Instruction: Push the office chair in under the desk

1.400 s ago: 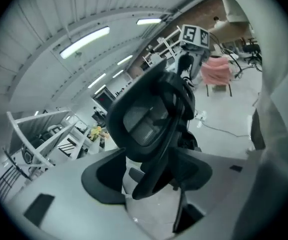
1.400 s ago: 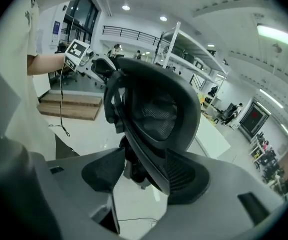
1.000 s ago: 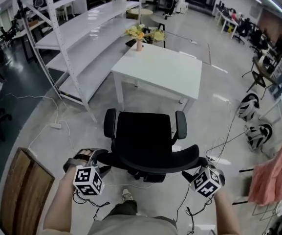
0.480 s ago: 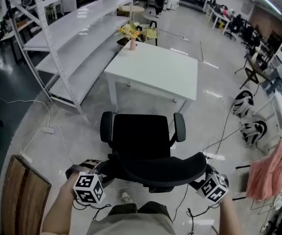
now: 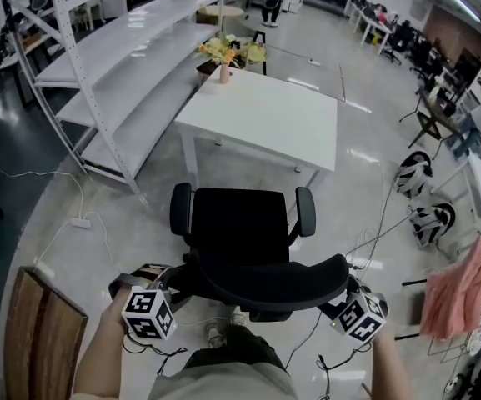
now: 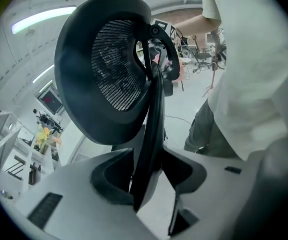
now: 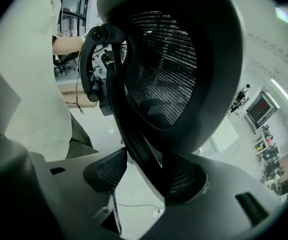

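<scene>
The black office chair (image 5: 242,227) faces the white desk (image 5: 265,119), its seat a short way in front of the desk's near edge. Its curved backrest (image 5: 275,277) is nearest me. My left gripper (image 5: 172,283) is at the backrest's left end; in the left gripper view its jaws (image 6: 146,176) are closing and both pads touch the thin rim of the backrest (image 6: 99,74). My right gripper (image 5: 338,304) is at the right end. Its jaws (image 7: 148,176) are closing around the mesh backrest (image 7: 183,69), with a gap still showing beside one pad.
A white shelving rack (image 5: 115,57) runs along the left. A vase of flowers (image 5: 223,57) stands on the desk's far corner. Cables (image 5: 82,223) trail over the floor. A wooden board (image 5: 40,332) lies near left; helmets (image 5: 415,177) and a pink cloth (image 5: 465,290) are at right.
Both grippers have come in against the two ends of the backrest and their jaws have narrowed. One of the person's feet has stepped forward under the chair.
</scene>
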A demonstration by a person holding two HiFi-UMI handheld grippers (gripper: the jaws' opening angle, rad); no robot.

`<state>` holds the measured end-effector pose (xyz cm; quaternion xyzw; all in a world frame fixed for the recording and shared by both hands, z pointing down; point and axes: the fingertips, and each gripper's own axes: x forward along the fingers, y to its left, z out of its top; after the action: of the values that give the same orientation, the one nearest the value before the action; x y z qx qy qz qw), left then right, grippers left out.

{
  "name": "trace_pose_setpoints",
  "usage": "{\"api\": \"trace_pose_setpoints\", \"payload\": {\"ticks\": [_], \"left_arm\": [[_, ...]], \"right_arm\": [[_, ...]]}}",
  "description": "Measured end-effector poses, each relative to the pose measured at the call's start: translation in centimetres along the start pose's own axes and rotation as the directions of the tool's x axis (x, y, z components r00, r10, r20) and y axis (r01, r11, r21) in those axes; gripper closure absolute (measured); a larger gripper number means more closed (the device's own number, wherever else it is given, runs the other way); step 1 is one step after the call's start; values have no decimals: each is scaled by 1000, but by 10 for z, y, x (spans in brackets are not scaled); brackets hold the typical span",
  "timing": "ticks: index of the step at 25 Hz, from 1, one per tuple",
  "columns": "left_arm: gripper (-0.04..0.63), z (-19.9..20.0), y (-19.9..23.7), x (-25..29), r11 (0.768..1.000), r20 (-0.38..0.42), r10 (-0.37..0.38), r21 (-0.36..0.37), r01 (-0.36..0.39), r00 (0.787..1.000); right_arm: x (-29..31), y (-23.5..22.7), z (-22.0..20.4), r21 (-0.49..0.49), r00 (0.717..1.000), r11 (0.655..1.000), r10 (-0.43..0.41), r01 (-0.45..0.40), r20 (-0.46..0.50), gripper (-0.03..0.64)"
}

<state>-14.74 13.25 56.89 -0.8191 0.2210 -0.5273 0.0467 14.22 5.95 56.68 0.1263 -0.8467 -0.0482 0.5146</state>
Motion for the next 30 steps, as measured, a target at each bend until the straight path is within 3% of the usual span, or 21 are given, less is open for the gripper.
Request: {"api": "trace_pose_setpoints", "payload": {"ticks": [6, 12, 20, 30], "left_arm": [[399, -15, 45, 10, 1000, -32, 24, -14, -24, 999], [390, -21, 79, 21, 1000, -44, 2, -7, -2, 999], [377, -20, 120, 42, 999, -62, -46, -23, 44, 997], [376, -47, 201, 67, 999, -156, 37, 4, -37, 987]], "right_arm": [[17, -26, 19, -15, 1000, 1000, 1, -1, -13, 400], [29, -49, 29, -28, 998, 999, 27, -29, -52, 414], [39, -87, 33, -47, 1000, 999, -1, 0, -20, 414], [75, -149, 69, -51, 1000, 999, -5, 5, -10, 417]]}}
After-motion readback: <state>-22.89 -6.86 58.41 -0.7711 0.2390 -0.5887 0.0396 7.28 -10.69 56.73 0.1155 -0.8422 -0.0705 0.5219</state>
